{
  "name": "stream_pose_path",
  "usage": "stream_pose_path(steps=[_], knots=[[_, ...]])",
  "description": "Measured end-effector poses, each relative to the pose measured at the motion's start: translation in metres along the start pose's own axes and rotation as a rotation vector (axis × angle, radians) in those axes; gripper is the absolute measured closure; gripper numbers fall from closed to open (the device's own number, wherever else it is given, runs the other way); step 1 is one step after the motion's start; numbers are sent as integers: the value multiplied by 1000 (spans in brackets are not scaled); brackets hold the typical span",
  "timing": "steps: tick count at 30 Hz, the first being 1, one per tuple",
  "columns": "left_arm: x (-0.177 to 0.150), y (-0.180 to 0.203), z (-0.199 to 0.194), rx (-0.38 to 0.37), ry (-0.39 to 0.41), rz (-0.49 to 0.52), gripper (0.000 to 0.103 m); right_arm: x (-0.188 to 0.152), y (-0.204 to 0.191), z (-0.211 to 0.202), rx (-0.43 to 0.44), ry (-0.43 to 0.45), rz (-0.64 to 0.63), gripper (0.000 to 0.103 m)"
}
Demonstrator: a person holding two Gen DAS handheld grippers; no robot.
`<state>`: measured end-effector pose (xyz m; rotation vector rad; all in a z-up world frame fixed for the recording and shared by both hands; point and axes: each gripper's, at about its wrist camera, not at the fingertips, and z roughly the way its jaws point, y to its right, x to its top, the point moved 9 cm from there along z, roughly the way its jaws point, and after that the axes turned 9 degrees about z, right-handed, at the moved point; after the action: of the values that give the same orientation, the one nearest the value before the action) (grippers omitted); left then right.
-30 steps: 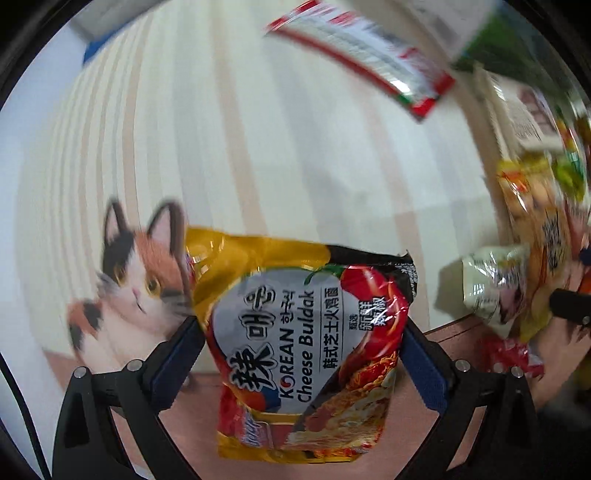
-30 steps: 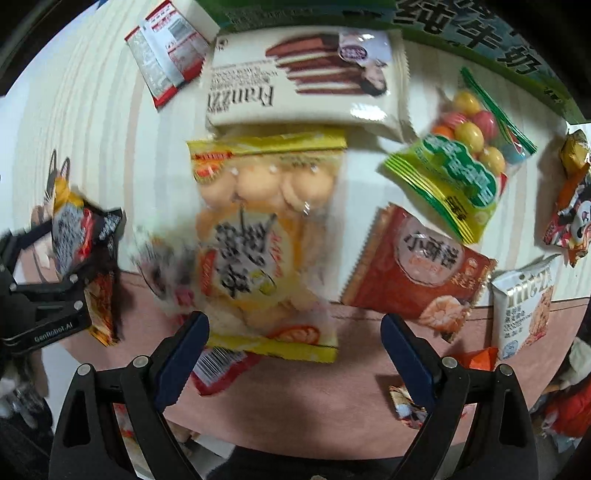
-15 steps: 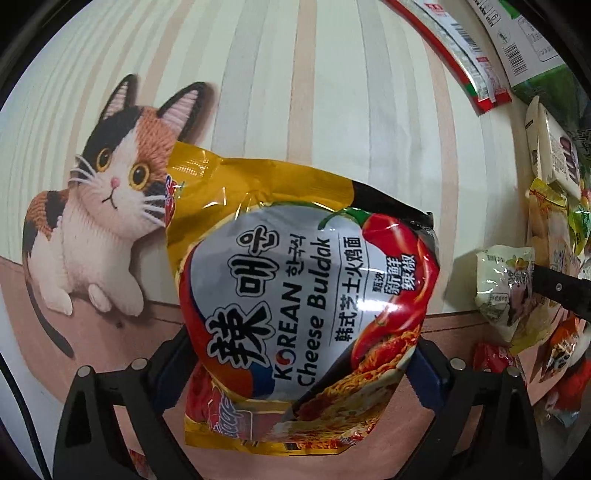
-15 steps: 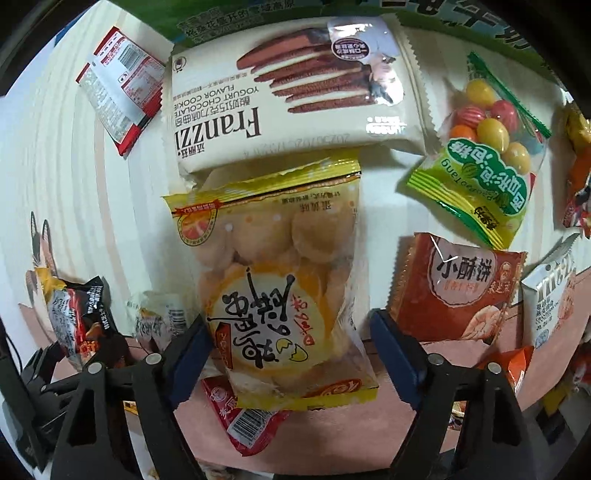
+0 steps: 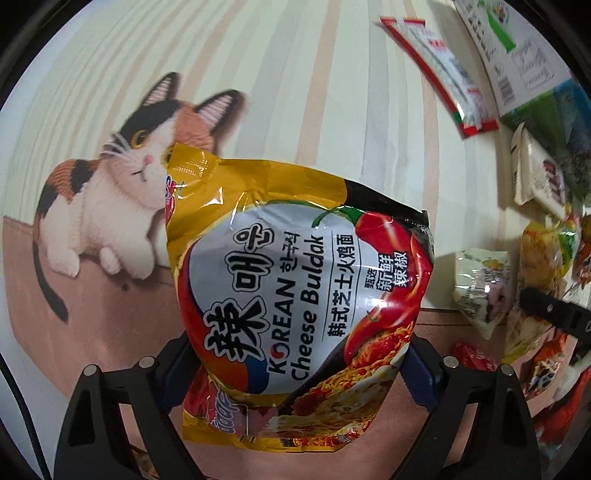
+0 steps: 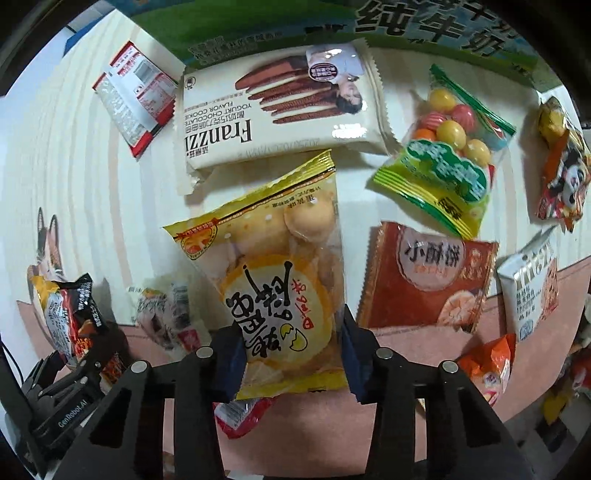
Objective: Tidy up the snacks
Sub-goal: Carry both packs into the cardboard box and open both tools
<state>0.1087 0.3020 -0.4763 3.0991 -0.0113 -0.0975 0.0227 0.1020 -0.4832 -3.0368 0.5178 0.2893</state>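
A yellow and black Korean cheese noodle pack (image 5: 303,295) hangs above the cat-print mat (image 5: 332,92) between the fingers of my left gripper (image 5: 291,373). Its jaws are closing, and the pads squeeze the pack's sides so that it bulges. The right wrist view shows this pack (image 6: 70,314) at the far left. My right gripper (image 6: 291,354) is shut on a clear yellow bag of round egg cakes (image 6: 280,288), lifted off the mat and tilted. The bag's lower end lies hidden between the pads.
On the mat lie a Franzzi cookie pack (image 6: 280,110), a green bag of candy balls (image 6: 443,158), a brown-orange cracker pack (image 6: 424,273), a red and white packet (image 6: 136,96) and a small pale packet (image 6: 166,314). A green milk carton box (image 6: 295,26) stands behind.
My right gripper closed on the egg cake bag and raised it. My left gripper rolled and slid across the mat with the noodle pack, which now overlaps the cat's face.
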Motion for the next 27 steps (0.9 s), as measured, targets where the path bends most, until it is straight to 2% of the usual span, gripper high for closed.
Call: stream_pose_path(steps=[1,5,10,11,15,19,23,27], knots=[[7,4,-8,-1,9,-7,10,-3,5,-5,13,-1,1,58],[-6,-5,-31,-13,64,-37,10,-18,8,-41,69,9,-17,58],[-22,3,-73,-35,134,-55,10,-29,18,-90,151,41,-59,58],[-23,9,-87,-39,160,-49,10,-16,23,-95,171,48,-67,58],[-7,35,-147,-62,238,-29,10,-1,41,-145,245,85,-76,58],[19,74,-195,-104,301,12,10,18,59,-191,302,131,-57,58],[60,124,-221,-144,331,65,10,59,66,-226,353,178,-19,58],[115,162,-229,-188,313,89,10,122,75,-247,369,226,25,58]])
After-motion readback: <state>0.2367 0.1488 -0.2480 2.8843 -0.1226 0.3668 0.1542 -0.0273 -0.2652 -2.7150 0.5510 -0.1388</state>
